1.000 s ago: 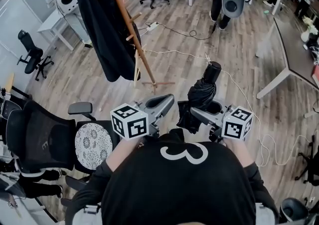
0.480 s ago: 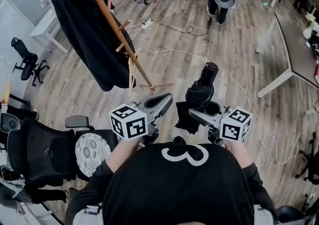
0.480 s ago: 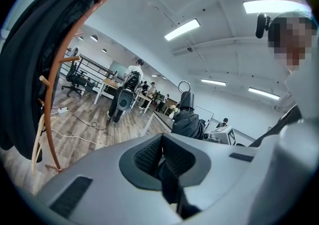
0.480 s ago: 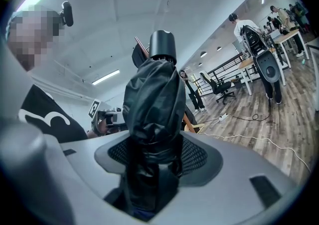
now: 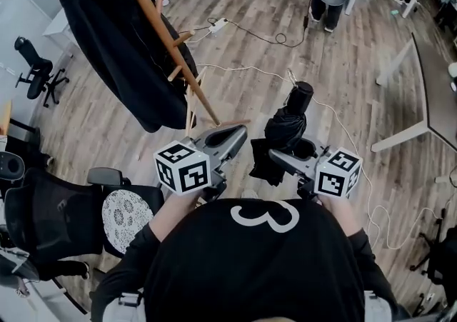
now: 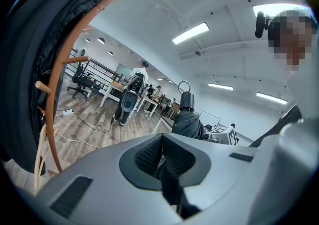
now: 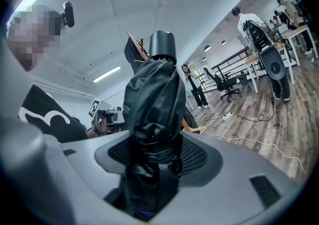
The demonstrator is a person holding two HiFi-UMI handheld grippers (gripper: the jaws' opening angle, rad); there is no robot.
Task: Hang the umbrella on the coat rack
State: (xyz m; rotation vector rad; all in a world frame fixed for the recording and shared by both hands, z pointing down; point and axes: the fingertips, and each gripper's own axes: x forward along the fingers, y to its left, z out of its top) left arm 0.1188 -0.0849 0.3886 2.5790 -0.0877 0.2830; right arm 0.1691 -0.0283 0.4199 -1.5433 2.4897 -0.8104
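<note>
the right gripper (image 5: 280, 159) has its jaws clamped on the folded umbrella (image 5: 288, 128), held upright near the coat rack (image 5: 173, 43). the left gripper (image 5: 238, 136) has its jaws pressed together on nothing. the risk: a black coat (image 5: 118, 49) drapes most pegs - the umbrella's loop may miss one, or a bump may tip the rack.

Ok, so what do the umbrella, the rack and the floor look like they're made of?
Umbrella: black woven fabric, probably nylon or polyester, faintly glossy and creased into soft folds.
Rack: reddish-brown wood with a smooth finish, judging by the round pole and dowel pegs.
Floor: grey-brown wood-look planks, perhaps laminate; seams and grain show.
</note>
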